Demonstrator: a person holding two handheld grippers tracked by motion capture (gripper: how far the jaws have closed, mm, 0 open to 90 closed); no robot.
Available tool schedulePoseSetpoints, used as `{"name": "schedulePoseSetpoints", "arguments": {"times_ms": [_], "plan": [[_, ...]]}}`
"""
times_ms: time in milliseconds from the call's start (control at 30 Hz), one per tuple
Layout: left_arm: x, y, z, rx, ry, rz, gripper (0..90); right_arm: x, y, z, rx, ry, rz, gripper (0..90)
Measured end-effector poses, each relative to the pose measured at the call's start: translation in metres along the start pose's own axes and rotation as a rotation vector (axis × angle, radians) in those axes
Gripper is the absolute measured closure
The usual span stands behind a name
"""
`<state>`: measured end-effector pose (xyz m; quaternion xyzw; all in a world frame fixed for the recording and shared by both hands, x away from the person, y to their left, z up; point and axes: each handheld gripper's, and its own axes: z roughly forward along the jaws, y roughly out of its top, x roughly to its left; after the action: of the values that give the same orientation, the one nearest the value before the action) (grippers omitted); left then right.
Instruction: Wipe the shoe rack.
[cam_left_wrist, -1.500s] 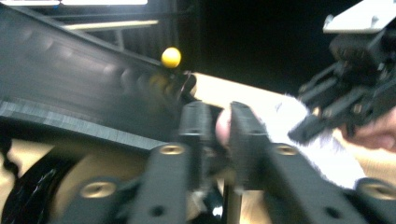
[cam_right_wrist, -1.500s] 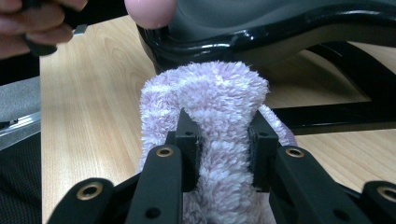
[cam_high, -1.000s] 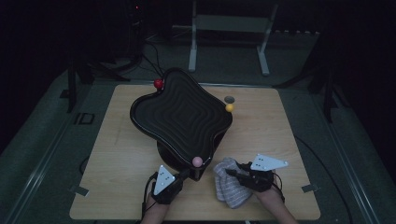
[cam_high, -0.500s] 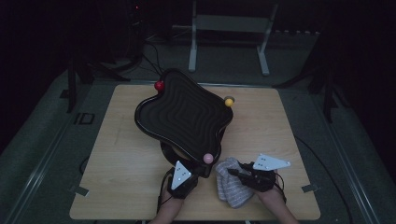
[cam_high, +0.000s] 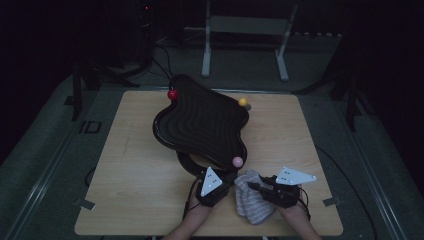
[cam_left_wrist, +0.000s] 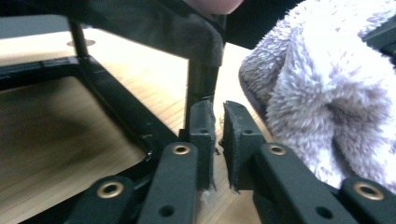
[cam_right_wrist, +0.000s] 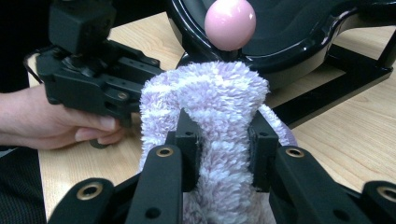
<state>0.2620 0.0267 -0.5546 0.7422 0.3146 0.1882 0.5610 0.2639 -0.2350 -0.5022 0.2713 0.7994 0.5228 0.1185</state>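
At the near edge of the wooden table (cam_high: 135, 165), just in front of the person, a fluffy lilac cloth (cam_high: 252, 196) lies bunched up between the two grippers. The right gripper (cam_high: 256, 187) is clenched on it: in the right gripper view its two black pads press into a raised fold of the cloth (cam_right_wrist: 219, 121) from either side, and the pile bulges up over the jaw tips. The left gripper (cam_high: 216, 191) sits just beside the cloth on the table's left; in the left gripper view its jaws stand drawn together with a thin slit between the pads and nothing in it, and the cloth (cam_left_wrist: 327, 88) lies close by on the right of those jaws, apart from them. Straight ahead of the left jaws stands an upright post of the black stand (cam_left_wrist: 203, 79). The stand carries a tilted, wavy black tray (cam_high: 200, 122) with a pink ball (cam_high: 237, 161) at its nearest corner, directly above the cloth in the right gripper view, a red ball (cam_high: 172, 94) at the far left corner and a yellow ball (cam_high: 242, 102) at the far right.
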Motion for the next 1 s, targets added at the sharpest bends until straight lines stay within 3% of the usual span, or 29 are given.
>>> {"name": "schedulePoseSetpoints", "arguments": {"times_ms": [200,267,367,500,567,600,733,800,900,933,1000], "plan": [[0.032,-0.011,-0.036,0.008,0.097,-0.006,77.2,0.001,0.002,0.0,-0.009,0.013,0.006,72.0],[0.048,-0.013,-0.048,-0.001,0.116,0.007,70.1,0.001,0.002,0.0,-0.011,0.012,0.0,72.0],[0.072,-0.013,-0.062,-0.018,0.172,-0.034,63.0,0.002,0.003,0.0,-0.012,0.012,0.003,72.0],[0.106,-0.009,-0.073,-0.058,0.276,-0.083,61.1,0.003,0.003,0.002,-0.012,0.016,-0.001,71.9],[0.123,-0.007,-0.074,-0.077,0.306,-0.112,59.8,0.004,0.003,0.002,-0.013,0.018,0.001,71.9],[0.133,-0.005,-0.073,-0.093,0.299,-0.124,59.8,0.004,0.003,0.003,-0.01,0.019,-0.001,71.9],[0.158,-0.001,-0.062,-0.09,0.334,-0.131,59.5,0.004,0.003,0.003,-0.01,0.021,0.0,71.9],[0.17,0.0,-0.052,-0.063,0.351,-0.11,59.5,0.004,0.003,0.004,-0.007,0.021,-0.003,71.9],[0.182,0.003,-0.039,-0.036,0.324,-0.106,57.4,0.003,0.002,0.004,-0.005,0.026,0.004,71.9],[0.185,0.004,-0.034,-0.027,0.333,-0.092,56.5,0.003,0.002,0.004,-0.004,0.026,0.003,71.8],[0.191,0.006,-0.028,-0.043,0.334,-0.096,56.0,0.003,0.002,0.004,-0.001,0.026,0.001,71.9]]}}
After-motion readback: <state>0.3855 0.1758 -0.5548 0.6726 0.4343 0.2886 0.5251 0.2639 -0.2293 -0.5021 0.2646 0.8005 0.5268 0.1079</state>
